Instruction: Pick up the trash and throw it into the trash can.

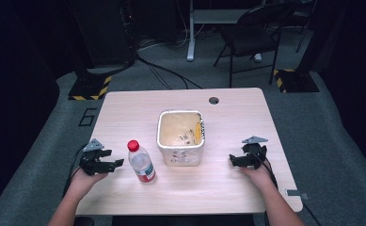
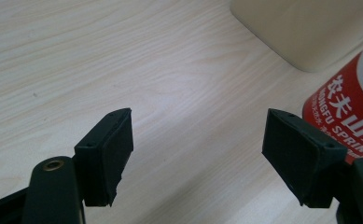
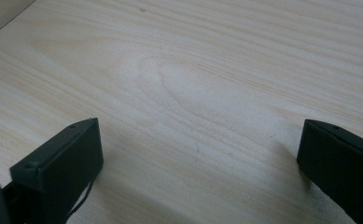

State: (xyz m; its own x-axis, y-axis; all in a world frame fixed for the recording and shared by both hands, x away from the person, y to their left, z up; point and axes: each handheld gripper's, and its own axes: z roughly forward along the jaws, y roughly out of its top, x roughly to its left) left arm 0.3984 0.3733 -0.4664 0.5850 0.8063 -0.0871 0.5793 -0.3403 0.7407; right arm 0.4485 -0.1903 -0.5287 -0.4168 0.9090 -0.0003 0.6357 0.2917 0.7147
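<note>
On the light wooden bench (image 1: 227,183) we see a plastic water bottle (image 1: 141,163) with a red cap and a red label, standing near the left front, just left of a square, off-white container (image 1: 180,136) with a foil-lined rim at the bench's middle. We hold the left gripper (image 1: 117,163) just left of the bottle, close to it but not touching; its jaws stand apart with only bare bench between them. In the left gripper view the bottle's red label (image 2: 352,116) sits at the right edge, outside the right jaw, and the container's pale wall (image 2: 305,28) lies farther off. The right gripper (image 1: 232,161) rests near the right front of the bench, to the right of the container, its jaws wide apart over bare wood and holding nothing.
</note>
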